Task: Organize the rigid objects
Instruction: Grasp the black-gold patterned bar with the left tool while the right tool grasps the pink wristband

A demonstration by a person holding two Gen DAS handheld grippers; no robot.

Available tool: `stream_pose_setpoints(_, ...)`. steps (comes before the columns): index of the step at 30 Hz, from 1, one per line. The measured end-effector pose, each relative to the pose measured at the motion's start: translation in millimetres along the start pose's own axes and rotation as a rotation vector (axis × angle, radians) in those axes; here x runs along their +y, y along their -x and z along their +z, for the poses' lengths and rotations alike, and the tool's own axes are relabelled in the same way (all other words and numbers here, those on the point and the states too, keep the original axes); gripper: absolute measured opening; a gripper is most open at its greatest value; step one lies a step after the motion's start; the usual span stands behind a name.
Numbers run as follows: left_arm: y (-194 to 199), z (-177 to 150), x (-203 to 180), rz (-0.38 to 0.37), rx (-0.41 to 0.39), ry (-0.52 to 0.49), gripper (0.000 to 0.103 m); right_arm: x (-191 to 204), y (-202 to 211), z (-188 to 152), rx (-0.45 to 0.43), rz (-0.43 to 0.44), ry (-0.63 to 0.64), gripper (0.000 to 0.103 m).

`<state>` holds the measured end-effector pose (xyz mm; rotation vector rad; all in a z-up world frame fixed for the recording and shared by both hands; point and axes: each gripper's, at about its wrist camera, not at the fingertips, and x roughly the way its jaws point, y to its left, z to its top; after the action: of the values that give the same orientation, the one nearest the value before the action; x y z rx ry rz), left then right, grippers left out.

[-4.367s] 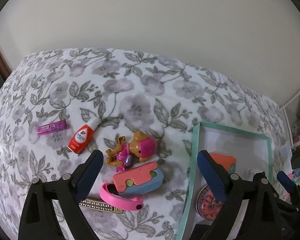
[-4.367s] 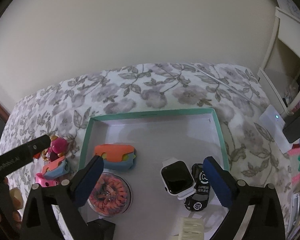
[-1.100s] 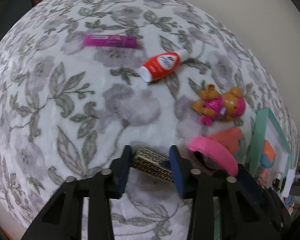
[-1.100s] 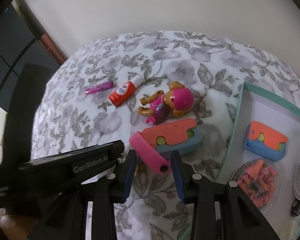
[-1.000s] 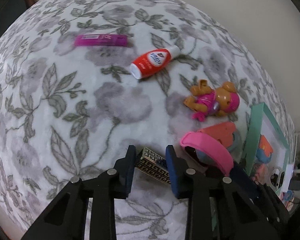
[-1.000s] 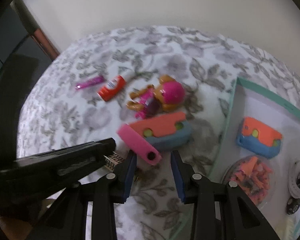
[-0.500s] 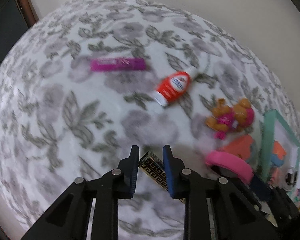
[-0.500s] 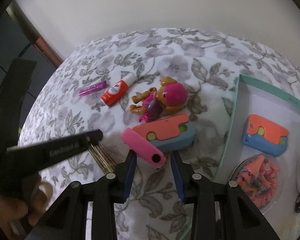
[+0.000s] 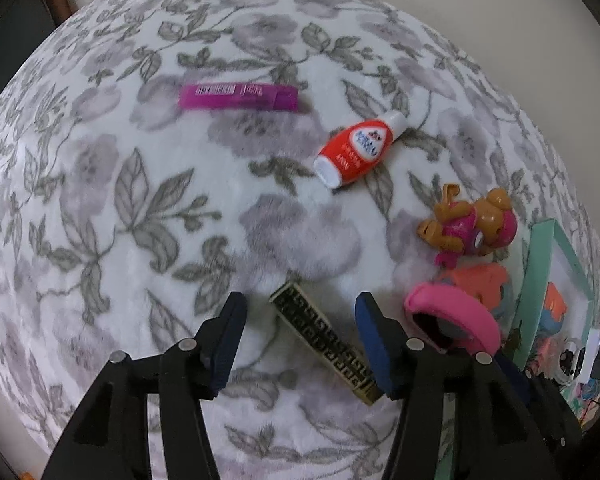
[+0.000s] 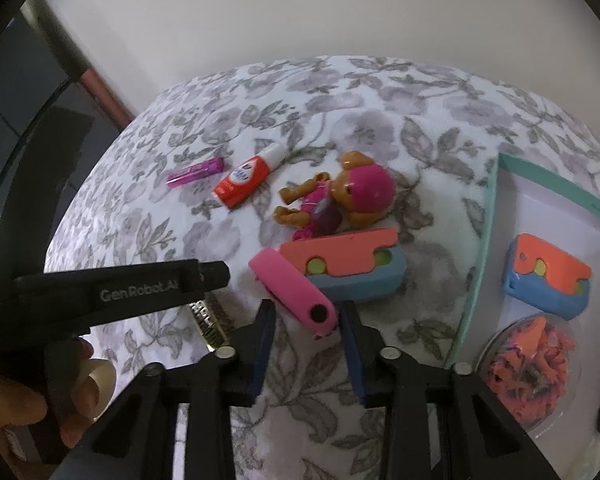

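Observation:
My left gripper (image 9: 298, 312) is open, its fingers either side of a black-and-gold patterned bar (image 9: 324, 342) lying on the floral blanket. My right gripper (image 10: 308, 324) is shut on a pink band (image 10: 294, 296) next to an orange-and-blue toy block (image 10: 348, 268). The bar also shows in the right wrist view (image 10: 210, 320), under the left gripper's arm. A pink-helmeted toy dog (image 10: 340, 200), a red-and-white bottle (image 9: 358, 152) and a purple tube (image 9: 238, 97) lie further out. A teal-rimmed white tray (image 10: 480, 280) sits to the right.
The tray holds another orange-and-blue block (image 10: 546, 280), a round dish of orange pieces (image 10: 528, 364) and a white watch at the edge. A cream wall runs behind the bed. Dark furniture stands at the left.
My left gripper was shut on the patterned bar; its jaws have opened and the bar now lies loose between them. My right gripper stays shut on the pink band.

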<state>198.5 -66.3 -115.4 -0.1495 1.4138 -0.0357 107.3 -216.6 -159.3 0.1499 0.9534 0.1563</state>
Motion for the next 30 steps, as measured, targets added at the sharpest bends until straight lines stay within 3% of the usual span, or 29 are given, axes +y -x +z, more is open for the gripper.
stream_pose_setpoints(5,5,-15,6,0.004,0.007,0.0,0.057,7,3,1,0.007,0.038,0.025,0.025)
stream_pose_setpoints(9,9,-22,3,-0.035,0.009,-0.006,0.033,11,1,0,0.011,0.046,0.042,0.021)
stream_pose_setpoints(18,0,-32,-20,-0.002,-0.023,-0.053,0.032,16,-14,-4,0.033,-0.011,0.049,0.018)
stream_pose_setpoints(30,-2,-28,-44,0.027,-0.053,-0.078,0.032,12,-18,-7,0.025,0.012,0.0,0.018)
